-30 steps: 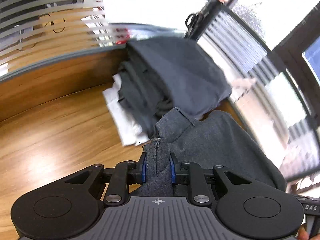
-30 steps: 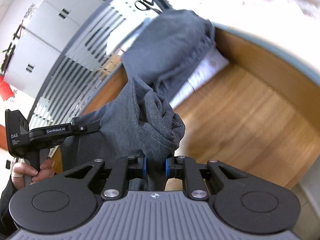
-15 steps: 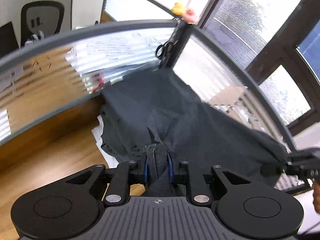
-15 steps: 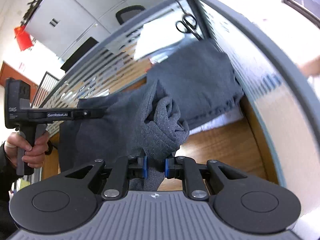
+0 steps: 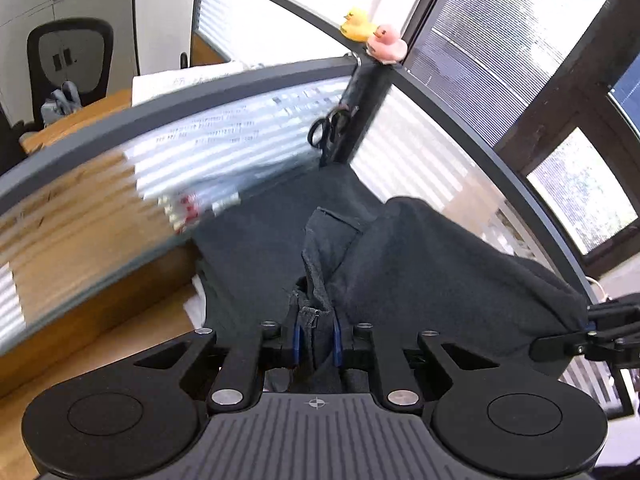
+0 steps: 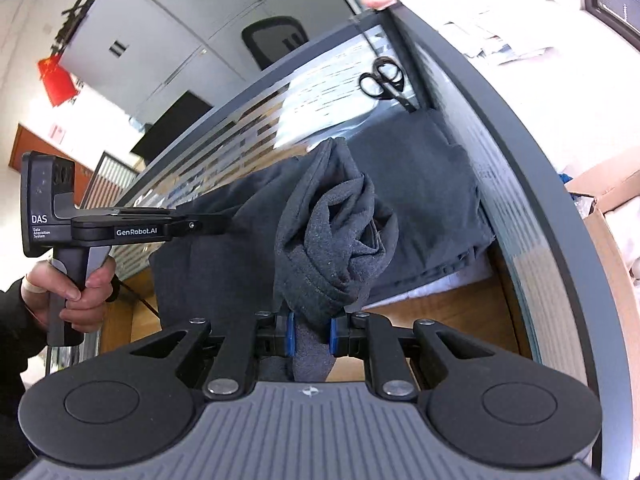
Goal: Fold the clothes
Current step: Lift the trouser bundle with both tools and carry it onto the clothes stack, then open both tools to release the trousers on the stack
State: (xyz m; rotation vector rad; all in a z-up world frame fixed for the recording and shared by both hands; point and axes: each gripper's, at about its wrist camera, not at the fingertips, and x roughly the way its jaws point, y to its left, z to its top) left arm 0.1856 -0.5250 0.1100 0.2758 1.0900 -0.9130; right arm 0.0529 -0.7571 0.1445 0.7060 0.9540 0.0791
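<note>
The left gripper (image 5: 316,340) has a bunched edge of the dark grey garment (image 5: 420,264) between its blue pads, and its jaws are closing on the cloth. The right gripper (image 6: 311,336) is nearly closed, its pads pressed against a thick gathered fold of the same garment (image 6: 336,236). The garment hangs stretched between the two grippers, raised above the wooden desk (image 5: 120,344). Behind it, a stack of folded dark clothes (image 6: 424,184) lies on the desk in the corner formed by the frosted partition panels (image 5: 420,152). Black scissors (image 6: 384,80) hang on the partition near the corner post. A yellow rubber duck (image 5: 356,24) and a pink rubber duck (image 5: 386,42) sit on the partition's top rail.
</note>
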